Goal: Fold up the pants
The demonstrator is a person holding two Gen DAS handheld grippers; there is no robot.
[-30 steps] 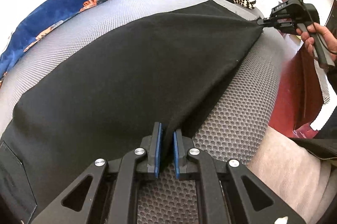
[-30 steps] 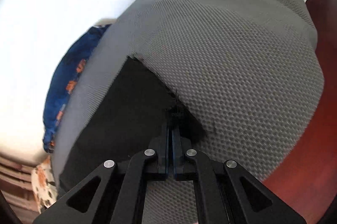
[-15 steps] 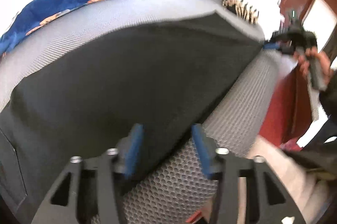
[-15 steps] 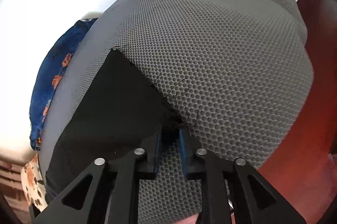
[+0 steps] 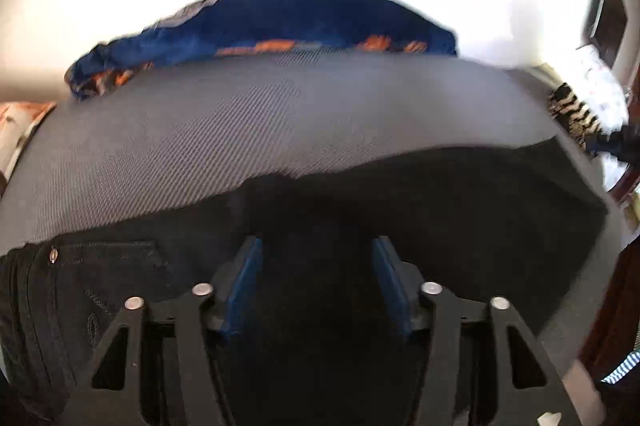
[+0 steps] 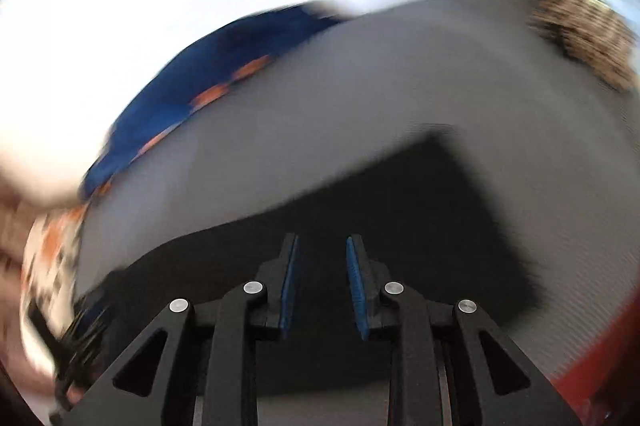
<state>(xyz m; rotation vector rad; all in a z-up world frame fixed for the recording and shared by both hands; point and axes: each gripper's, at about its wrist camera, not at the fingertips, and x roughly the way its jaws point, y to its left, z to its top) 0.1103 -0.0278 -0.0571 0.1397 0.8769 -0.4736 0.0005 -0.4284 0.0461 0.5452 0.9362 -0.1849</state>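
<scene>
The black pants (image 5: 460,210) lie flat on the grey mesh bed surface (image 5: 260,118), waistband and a pocket with a rivet (image 5: 52,255) at the left. My left gripper (image 5: 318,246) is open and empty above the pants' middle. In the right wrist view the pants (image 6: 420,210) spread across the lower frame, the leg end at the right. My right gripper (image 6: 322,246) is open and empty above them. Both views are motion-blurred.
A blue cloth with orange prints (image 5: 280,26) lies along the bed's far edge, also in the right wrist view (image 6: 192,86). A black-and-tan patterned cloth (image 5: 572,110) sits at the far right corner. Red-brown floor (image 6: 600,354) lies beyond the bed's right edge.
Both grippers opened and let go of the pants' edge, then swung up over the pants. The pants now lie loose on the bed.
</scene>
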